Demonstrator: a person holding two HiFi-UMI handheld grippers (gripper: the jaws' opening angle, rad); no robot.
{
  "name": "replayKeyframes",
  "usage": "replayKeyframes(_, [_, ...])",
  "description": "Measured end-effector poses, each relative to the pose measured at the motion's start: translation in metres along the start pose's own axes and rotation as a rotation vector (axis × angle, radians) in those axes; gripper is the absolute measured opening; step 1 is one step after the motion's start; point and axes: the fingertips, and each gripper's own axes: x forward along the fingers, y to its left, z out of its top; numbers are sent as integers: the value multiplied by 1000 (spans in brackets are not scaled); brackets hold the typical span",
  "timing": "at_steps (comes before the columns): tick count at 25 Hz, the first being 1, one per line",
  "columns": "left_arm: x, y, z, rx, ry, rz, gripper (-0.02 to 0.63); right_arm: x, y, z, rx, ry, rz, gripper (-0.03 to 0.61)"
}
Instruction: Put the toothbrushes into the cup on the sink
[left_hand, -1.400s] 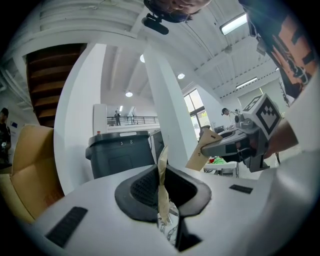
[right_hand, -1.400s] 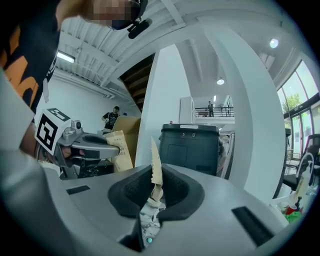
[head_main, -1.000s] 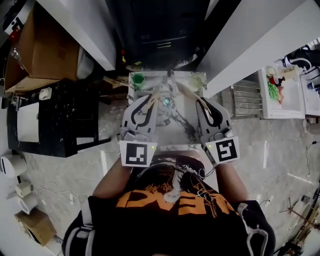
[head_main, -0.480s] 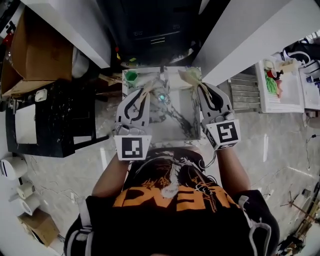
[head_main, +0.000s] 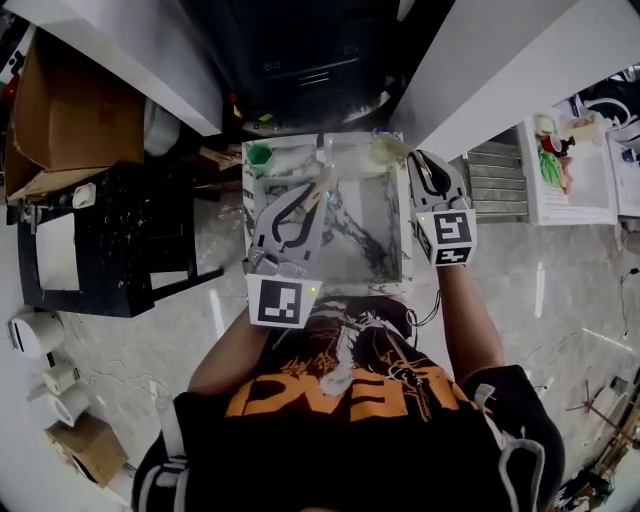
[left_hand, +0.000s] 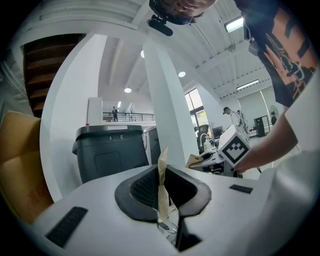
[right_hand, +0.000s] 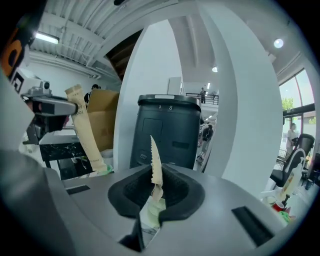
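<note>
A marble sink (head_main: 385, 262) lies below me, with a green cup (head_main: 260, 155) on its back left corner. My left gripper (head_main: 314, 192) hangs over the basin, shut on a toothbrush in a paper wrapper (left_hand: 162, 181); the left gripper (left_hand: 163, 172) shows the wrapper pinched upright between its pads. My right gripper (head_main: 420, 160) is at the sink's back right corner, shut on a second wrapped toothbrush (right_hand: 156, 172) with a serrated paper end. In the right gripper (right_hand: 155, 184) view, the left one's wrapped toothbrush (right_hand: 86, 131) stands at the left.
A faucet (head_main: 322, 150) stands at the sink's back edge, and a pale see-through thing (head_main: 385, 150) sits on the back right corner. A dark bin (head_main: 300, 60) stands behind between white pillars. A black table (head_main: 100, 235) and a cardboard box (head_main: 70, 90) are at the left.
My right gripper has moved away from me to the sink's back right corner. My left gripper has shifted right, over the basin. Both still hold their wrapped toothbrushes.
</note>
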Motion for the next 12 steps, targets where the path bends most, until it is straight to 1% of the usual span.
replayKeyframes(3, [6,-4,1,19,10,-10,57,18,-7,-26,6,57,3,48])
replayKeyframes(5, [11,-6,0,16,13,-7,57,28,-9,-41,20,92,12,48])
replayKeyframes(9, [26,-11,-8,-29,31,2,57,44,-12,-66,50,145,32,48])
replayKeyframes(12, [43,-16,-14,-58,27,-1,56,56,-12,-82,64,172,48,48])
